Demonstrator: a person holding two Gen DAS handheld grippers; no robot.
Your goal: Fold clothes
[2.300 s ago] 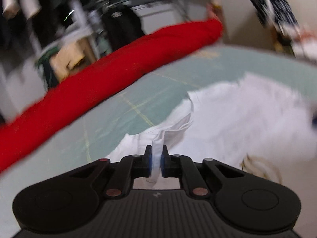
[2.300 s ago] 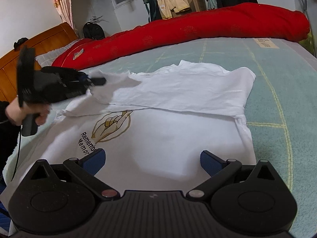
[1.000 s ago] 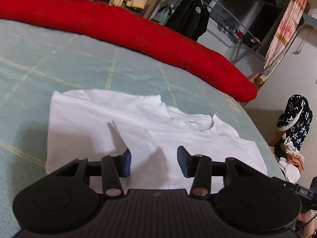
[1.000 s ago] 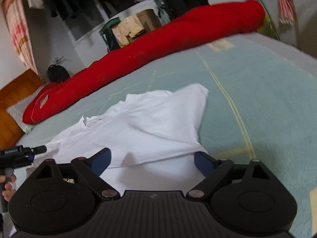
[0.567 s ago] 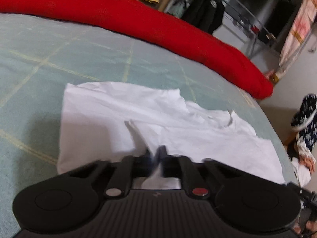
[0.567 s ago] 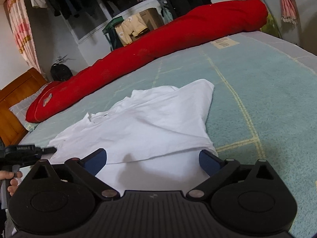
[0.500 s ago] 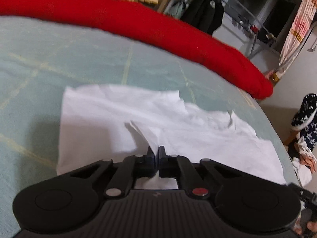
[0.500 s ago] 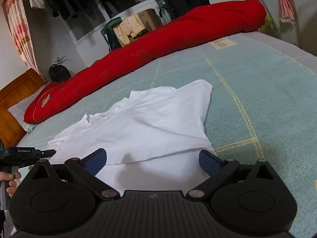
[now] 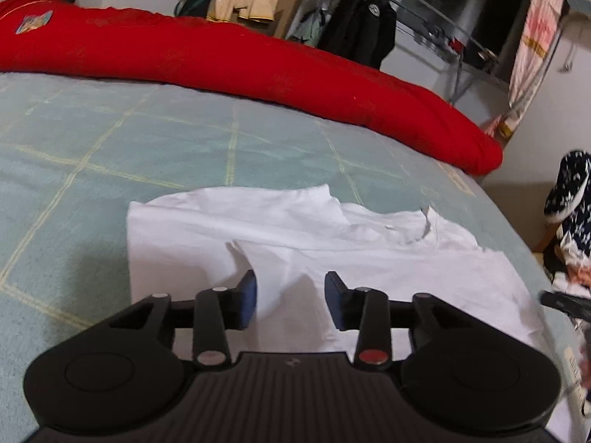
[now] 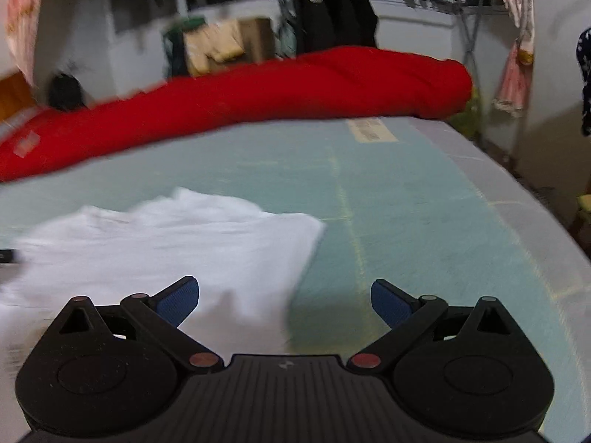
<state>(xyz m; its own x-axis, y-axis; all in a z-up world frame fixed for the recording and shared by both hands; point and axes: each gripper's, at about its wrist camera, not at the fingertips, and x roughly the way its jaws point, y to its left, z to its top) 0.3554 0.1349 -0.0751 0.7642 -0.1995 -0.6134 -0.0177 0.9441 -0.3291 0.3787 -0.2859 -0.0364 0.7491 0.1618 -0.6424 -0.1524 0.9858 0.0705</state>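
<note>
Green bedsheet (image 9: pixel 110 140), white T-shirt (image 9: pixel 369 258) cut off by left gripper (image 9: pixel 290 301), right view blurred

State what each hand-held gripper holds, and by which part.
Nothing. The left hand-held gripper has just opened around a raised fold of the white T-shirt; the right is open.

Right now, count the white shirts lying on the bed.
1: the white shirt lies spread on the green bed cover, near the red quilt. Others may lie outside view.

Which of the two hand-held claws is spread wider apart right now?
The right gripper: its blue pads stand far apart over the edge of the white T-shirt. The left gripper has just been opening but gapes less, with a raised flap of shirt between its pads, unpinched.
</note>
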